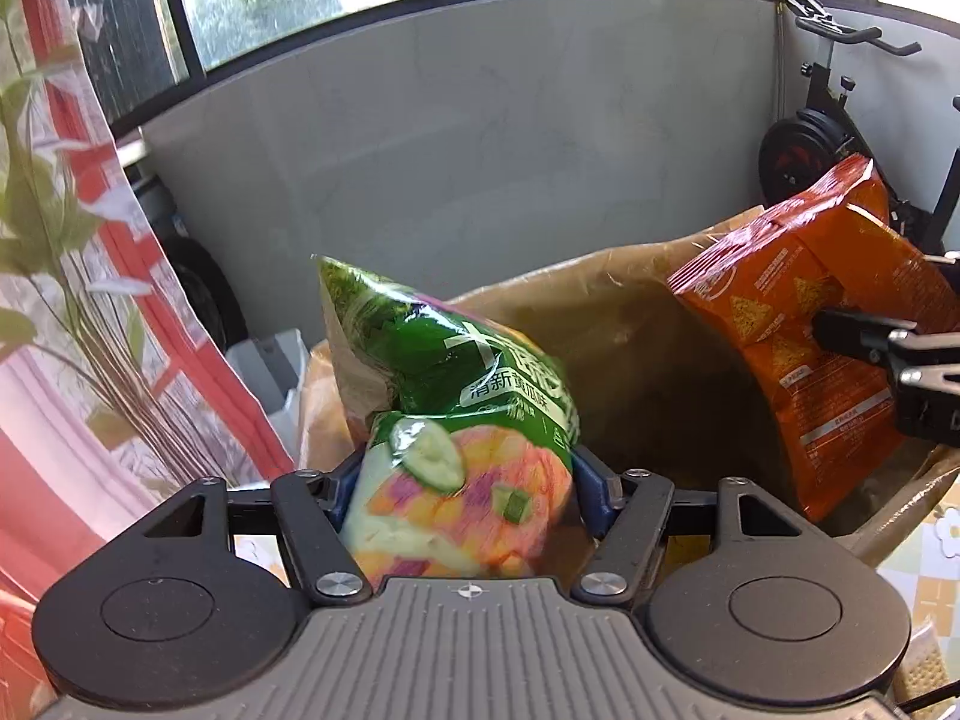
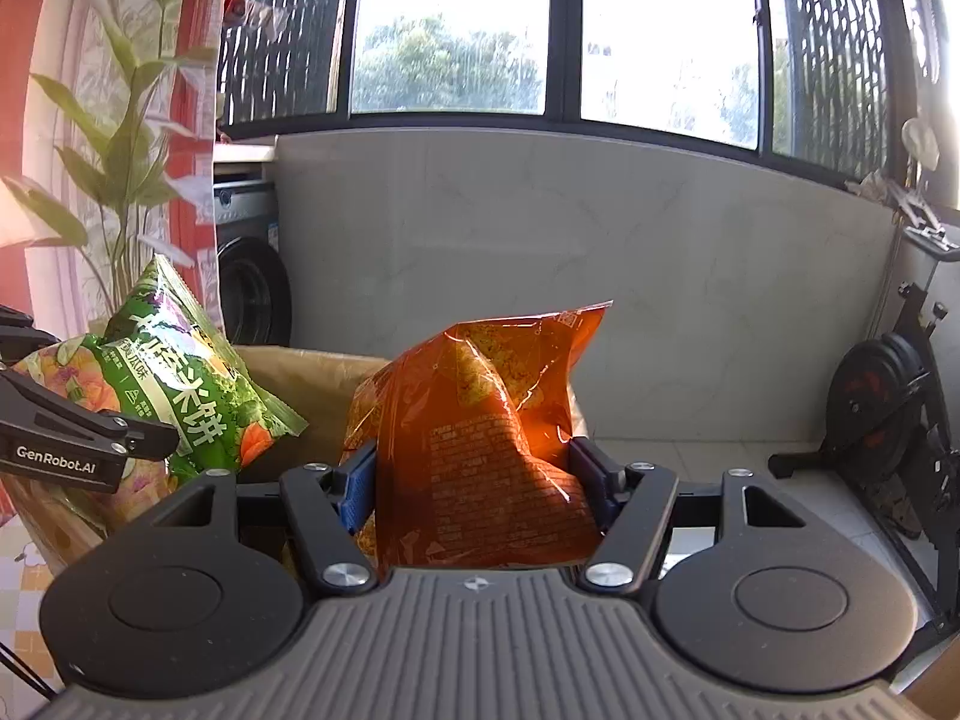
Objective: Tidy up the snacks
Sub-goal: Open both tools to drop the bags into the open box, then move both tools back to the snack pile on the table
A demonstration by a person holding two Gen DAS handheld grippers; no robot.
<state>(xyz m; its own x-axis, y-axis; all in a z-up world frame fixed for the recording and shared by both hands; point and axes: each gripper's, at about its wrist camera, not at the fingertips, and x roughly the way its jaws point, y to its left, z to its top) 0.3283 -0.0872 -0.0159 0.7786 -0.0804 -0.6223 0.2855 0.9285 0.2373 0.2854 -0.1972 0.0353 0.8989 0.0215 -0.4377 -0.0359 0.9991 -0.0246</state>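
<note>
Green snack bag (image 1: 456, 420) is pinched in the left gripper (image 1: 468, 498), orange snack bag (image 2: 480, 450) in the right gripper (image 2: 480, 492). Both hang over the brown box (image 1: 600, 312). They look light, puffy and crinkly, so hold the edge gently.

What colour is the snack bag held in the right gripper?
Orange. The snack bag in the right gripper shows best in the right wrist view.
</note>
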